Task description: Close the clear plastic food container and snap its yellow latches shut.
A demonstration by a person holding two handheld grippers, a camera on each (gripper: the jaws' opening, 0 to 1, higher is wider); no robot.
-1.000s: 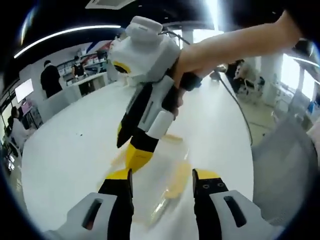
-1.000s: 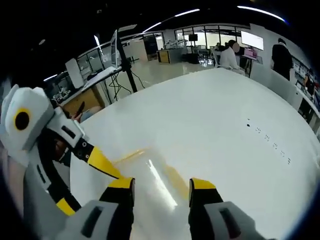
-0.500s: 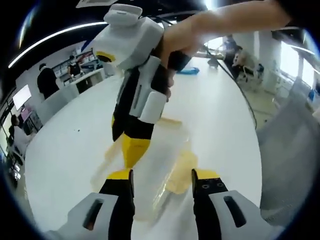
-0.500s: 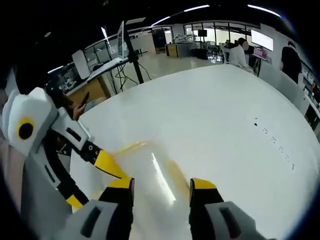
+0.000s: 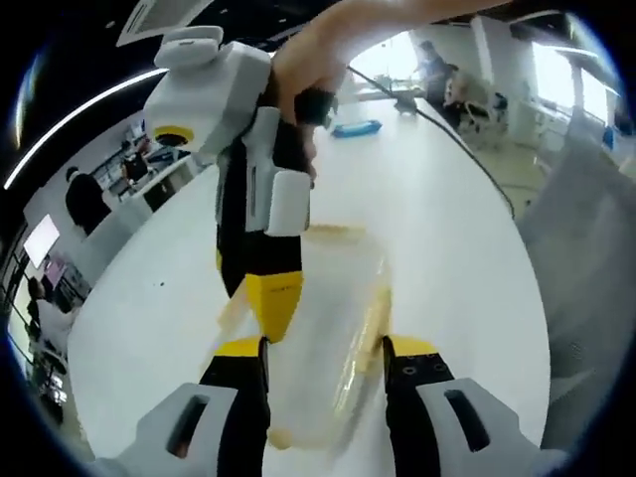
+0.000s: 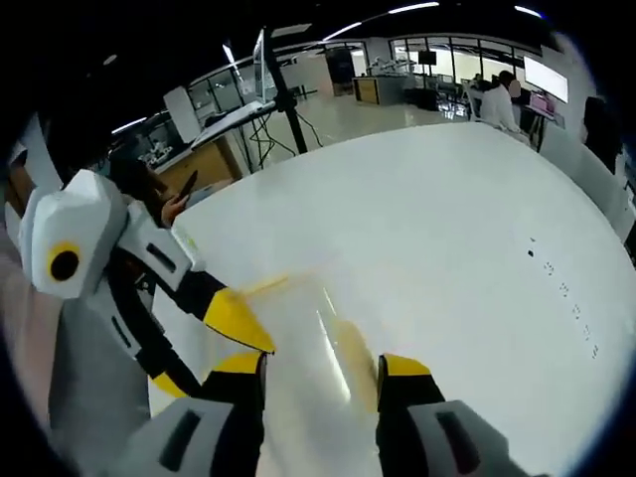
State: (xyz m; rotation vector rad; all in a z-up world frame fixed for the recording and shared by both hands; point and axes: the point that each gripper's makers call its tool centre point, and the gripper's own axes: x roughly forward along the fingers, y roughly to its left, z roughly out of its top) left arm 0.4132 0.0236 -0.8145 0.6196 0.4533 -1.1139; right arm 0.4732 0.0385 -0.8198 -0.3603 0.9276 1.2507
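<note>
Two grippers work over one clear plastic container (image 5: 333, 318) lying on the white bench (image 5: 447, 229). Nearest in the left gripper view, the left gripper (image 5: 323, 363) hangs with its black, yellow-tipped fingers (image 5: 243, 373) spread apart, grasping nothing, the container just beyond and between them. A yellow latch (image 5: 373, 313) runs along the container's right edge. Over its left side the right gripper (image 5: 266, 298), held in a hand (image 5: 318, 50), points its yellow tips down at the lid; whether they touch is blurred. In the right gripper view that gripper's fingers (image 6: 397, 383) also stand parted, with the container (image 6: 318, 343) between them and the left gripper (image 6: 224, 318) reaching in from the left. Farther off lies a blue object (image 5: 356, 127), then people at desks (image 6: 507, 99).
</note>
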